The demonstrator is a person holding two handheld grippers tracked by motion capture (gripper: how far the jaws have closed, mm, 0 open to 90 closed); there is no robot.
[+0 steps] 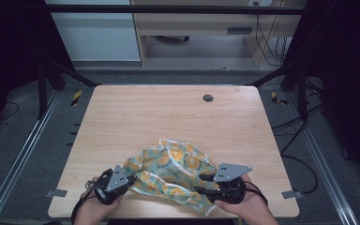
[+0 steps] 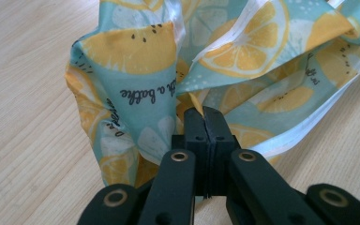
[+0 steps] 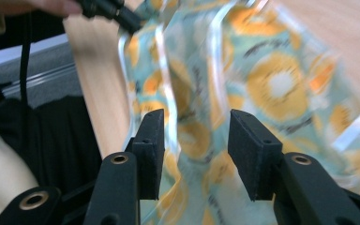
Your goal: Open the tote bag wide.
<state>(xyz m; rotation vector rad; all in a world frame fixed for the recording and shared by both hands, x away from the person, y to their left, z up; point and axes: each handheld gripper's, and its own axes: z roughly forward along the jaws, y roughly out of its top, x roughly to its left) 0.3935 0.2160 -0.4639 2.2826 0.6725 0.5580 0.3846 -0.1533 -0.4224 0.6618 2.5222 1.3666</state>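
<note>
At the near edge of the wooden table (image 1: 122,117), the right gripper (image 3: 194,150) has its jaws standing well apart, with a loose fold of the lemon-print cloth (image 1: 173,171) lying between and beyond them but nothing pinched. The likeliest slip starts here: if those jaws close where they stand, they may catch only one thin layer or the white hem strip, or miss altogether, because the fabric hangs slack and rumpled rather than taut. A second hazard is the table edge itself; the cloth lies heaped at the near side, between the two hands, and a pull toward the person could drag it off. The left gripper (image 2: 205,117) has its jaws pressed together on a bunched corner of the cloth, a small bite that could work free under a sharp tug. As for pose, both hands come in low from the near edge, the right hand (image 1: 243,206) angling its tool inward to the left, the left hand (image 1: 93,206) angling its tool inward to the right. Farther off, the tabletop carries a small dark round fitting (image 1: 208,98).
</note>
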